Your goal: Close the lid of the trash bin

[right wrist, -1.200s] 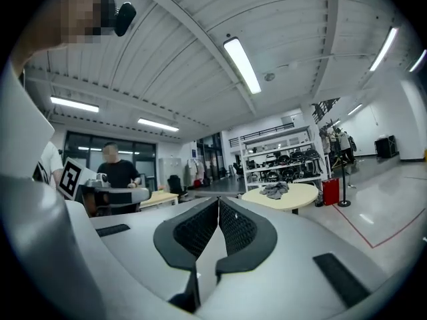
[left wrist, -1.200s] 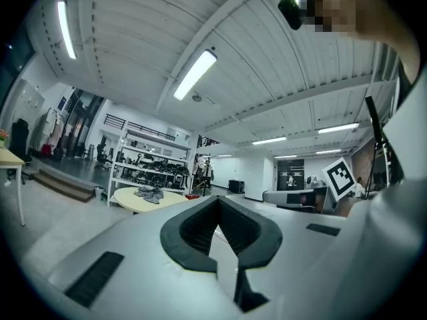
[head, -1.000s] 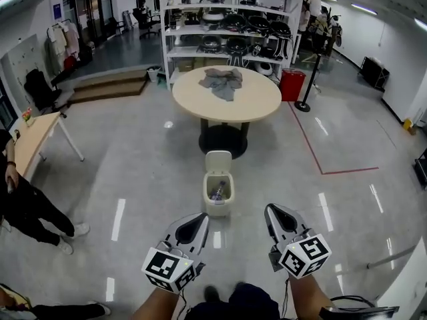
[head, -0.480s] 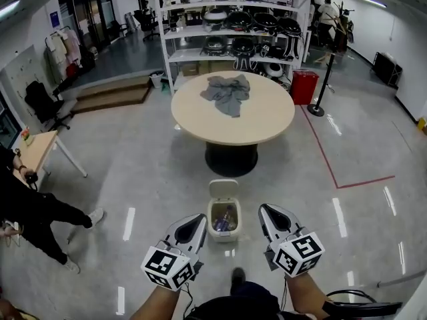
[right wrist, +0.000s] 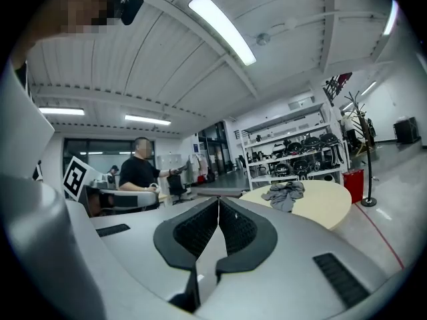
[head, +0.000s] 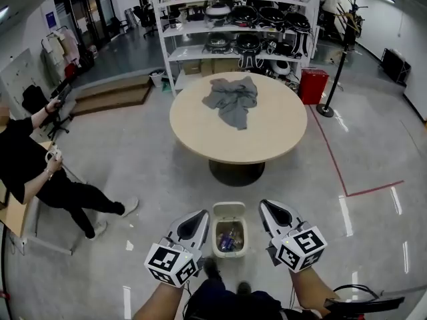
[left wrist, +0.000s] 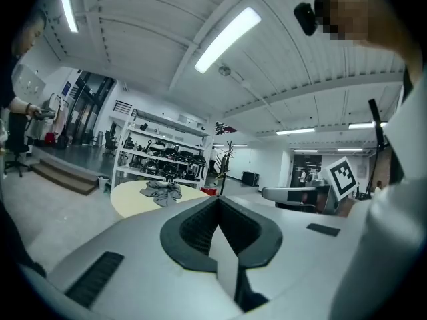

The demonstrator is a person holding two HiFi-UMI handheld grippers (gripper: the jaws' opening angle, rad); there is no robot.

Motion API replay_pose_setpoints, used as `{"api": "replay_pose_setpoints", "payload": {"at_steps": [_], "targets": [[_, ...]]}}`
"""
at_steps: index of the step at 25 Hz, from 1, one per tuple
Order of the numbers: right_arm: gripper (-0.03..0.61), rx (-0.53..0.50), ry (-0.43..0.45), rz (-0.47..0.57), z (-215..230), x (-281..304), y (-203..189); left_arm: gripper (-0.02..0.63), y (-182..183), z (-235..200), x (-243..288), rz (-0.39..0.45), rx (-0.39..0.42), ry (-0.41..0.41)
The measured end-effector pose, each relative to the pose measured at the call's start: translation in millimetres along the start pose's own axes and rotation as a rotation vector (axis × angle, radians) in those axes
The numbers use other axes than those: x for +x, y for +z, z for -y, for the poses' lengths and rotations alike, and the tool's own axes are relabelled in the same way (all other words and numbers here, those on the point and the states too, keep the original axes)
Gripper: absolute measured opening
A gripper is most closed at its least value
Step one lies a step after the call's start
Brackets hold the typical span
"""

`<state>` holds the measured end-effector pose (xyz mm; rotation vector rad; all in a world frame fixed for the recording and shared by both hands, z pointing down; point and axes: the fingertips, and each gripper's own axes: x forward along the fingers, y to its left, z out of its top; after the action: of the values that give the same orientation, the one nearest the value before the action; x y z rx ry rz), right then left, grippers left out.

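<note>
A small cream trash bin (head: 218, 245) stands on the floor in the head view, between my two grippers and just ahead of my feet. Its lid (head: 229, 210) is tipped up and back on the far side, and litter shows inside. My left gripper (head: 200, 217) hovers just left of the bin with its jaws shut and nothing held. My right gripper (head: 267, 207) hovers just right of it, also shut and empty. Neither touches the bin. Both gripper views point up and across the room, with the left gripper (left wrist: 217, 203) and right gripper (right wrist: 218, 203) closed; the bin is outside them.
A round beige table (head: 200, 122) on a dark pedestal stands just beyond the bin, with a grey cloth (head: 232, 100) on it. Behind it are white shelves (head: 233, 27) of helmets and a red box (head: 313, 85). A person in black (head: 33, 169) stands at the left.
I have walked forward: the bin, about a metre ahead a second ago, now sits between the two grippers. The person at the left has shifted right. Both grippers stay shut.
</note>
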<state>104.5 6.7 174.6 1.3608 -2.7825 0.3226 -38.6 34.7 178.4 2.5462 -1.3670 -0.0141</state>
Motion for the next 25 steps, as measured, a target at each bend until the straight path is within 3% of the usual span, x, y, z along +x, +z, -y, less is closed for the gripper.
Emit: {"api": "replay_pose_setpoints", "payload": {"at_steps": [9, 16, 21, 25], "targets": [[0.011, 0.020, -0.115, -0.038, 32.3, 92.3, -5.5, -0.003, 6.2, -87.7, 65.5, -0.028, -0.005, -0.095], [0.011, 0.033, -0.142, -0.105, 72.1, 149.8, -31.6, -0.003, -20.5, -139.7, 118.0, -0.102, -0.026, -0.099], [0.011, 0.065, -0.122, -0.229, 101.4, 171.8, -79.2, -0.003, -64.5, -155.8, 150.2, -0.196, -0.088, -0.053], [0.011, 0.081, -0.098, -0.320, 134.6, 198.1, -137.4, -0.003, -124.4, -174.7, 189.4, -0.290, -0.113, -0.025]]}}
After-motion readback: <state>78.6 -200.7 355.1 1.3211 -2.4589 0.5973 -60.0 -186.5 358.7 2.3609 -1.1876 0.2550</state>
